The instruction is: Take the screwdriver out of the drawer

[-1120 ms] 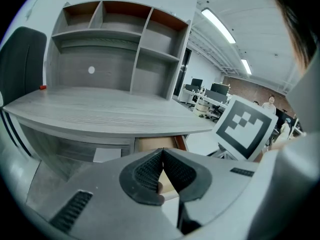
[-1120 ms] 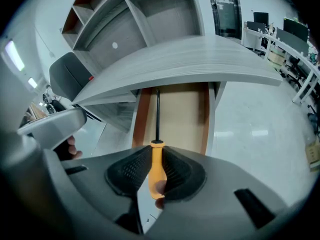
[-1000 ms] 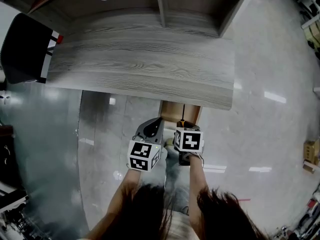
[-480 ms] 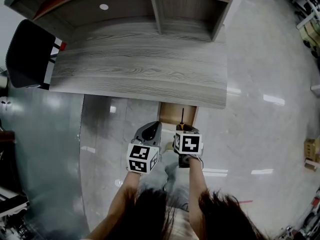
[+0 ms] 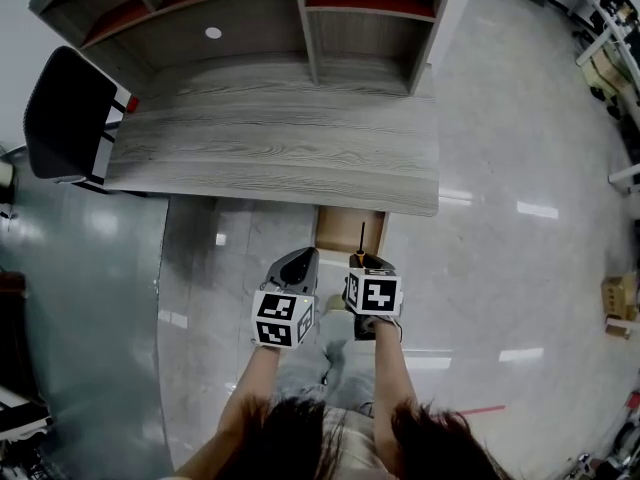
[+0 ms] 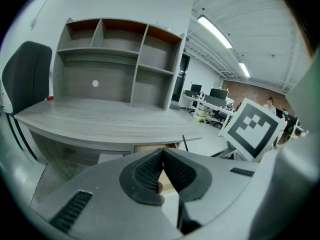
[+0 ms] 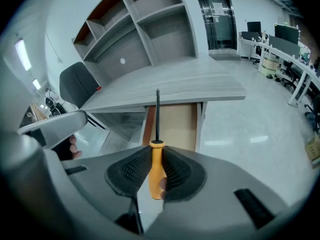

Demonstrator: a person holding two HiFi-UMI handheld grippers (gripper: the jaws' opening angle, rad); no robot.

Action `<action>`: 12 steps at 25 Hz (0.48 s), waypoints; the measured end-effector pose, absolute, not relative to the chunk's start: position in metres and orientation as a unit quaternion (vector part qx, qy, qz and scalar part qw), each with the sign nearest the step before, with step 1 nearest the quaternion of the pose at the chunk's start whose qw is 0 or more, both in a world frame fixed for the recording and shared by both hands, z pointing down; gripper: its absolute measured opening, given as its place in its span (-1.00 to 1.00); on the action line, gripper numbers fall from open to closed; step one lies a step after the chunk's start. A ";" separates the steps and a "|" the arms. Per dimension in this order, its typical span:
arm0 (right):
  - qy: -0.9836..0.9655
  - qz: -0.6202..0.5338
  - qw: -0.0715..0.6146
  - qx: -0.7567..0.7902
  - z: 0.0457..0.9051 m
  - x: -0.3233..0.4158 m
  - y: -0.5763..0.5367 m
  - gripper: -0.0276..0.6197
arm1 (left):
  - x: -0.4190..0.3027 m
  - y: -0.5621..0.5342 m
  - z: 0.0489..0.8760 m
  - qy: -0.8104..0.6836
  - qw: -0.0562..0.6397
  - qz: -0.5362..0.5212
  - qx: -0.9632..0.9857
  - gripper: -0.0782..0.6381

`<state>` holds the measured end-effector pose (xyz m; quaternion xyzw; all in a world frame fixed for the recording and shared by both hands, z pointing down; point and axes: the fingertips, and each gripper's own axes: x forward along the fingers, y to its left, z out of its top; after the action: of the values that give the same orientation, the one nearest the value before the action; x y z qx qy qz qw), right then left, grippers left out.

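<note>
Screwdriver (image 7: 157, 145) is pinched by its orange handle between the right gripper (image 7: 157, 160) jaws, shaft pointing over the open drawer (image 7: 175, 126); left gripper (image 6: 161, 160) is pressed together, empty.

No lettering, brand or number is legible anywhere; the marker cubes (image 5: 372, 295) show only black-and-white squares.
</note>
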<state>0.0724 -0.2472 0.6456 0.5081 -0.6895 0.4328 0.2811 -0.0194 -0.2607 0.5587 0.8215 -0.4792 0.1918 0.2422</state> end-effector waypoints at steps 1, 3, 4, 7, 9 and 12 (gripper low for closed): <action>-0.690 0.430 0.280 0.510 0.643 0.073 -0.246 -0.66 | -0.019 -0.259 0.556 -0.478 0.239 0.190 0.823 -0.73; -0.692 0.424 0.278 0.514 0.637 0.073 -0.243 -0.66 | -0.019 -0.257 0.549 -0.478 0.233 0.187 0.826 -0.73; -0.692 0.421 0.277 0.516 0.634 0.074 -0.242 -0.66 | -0.020 -0.256 0.546 -0.478 0.231 0.185 0.827 -0.73; -0.694 0.413 0.276 0.521 0.625 0.074 -0.236 -0.66 | -0.023 -0.252 0.537 -0.481 0.225 0.177 0.829 -0.73; -0.697 0.407 0.276 0.522 0.621 0.072 -0.232 -0.66 | -0.025 -0.248 0.532 -0.482 0.222 0.173 0.830 -0.73; -0.700 0.399 0.277 0.523 0.612 0.069 -0.226 -0.66 | -0.026 -0.241 0.524 -0.479 0.214 0.170 0.834 -0.73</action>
<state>0.0690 -0.2256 0.6119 0.5230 -0.7000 0.3995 0.2772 -0.0265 -0.2412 0.5240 0.8344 -0.4787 0.1695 0.2143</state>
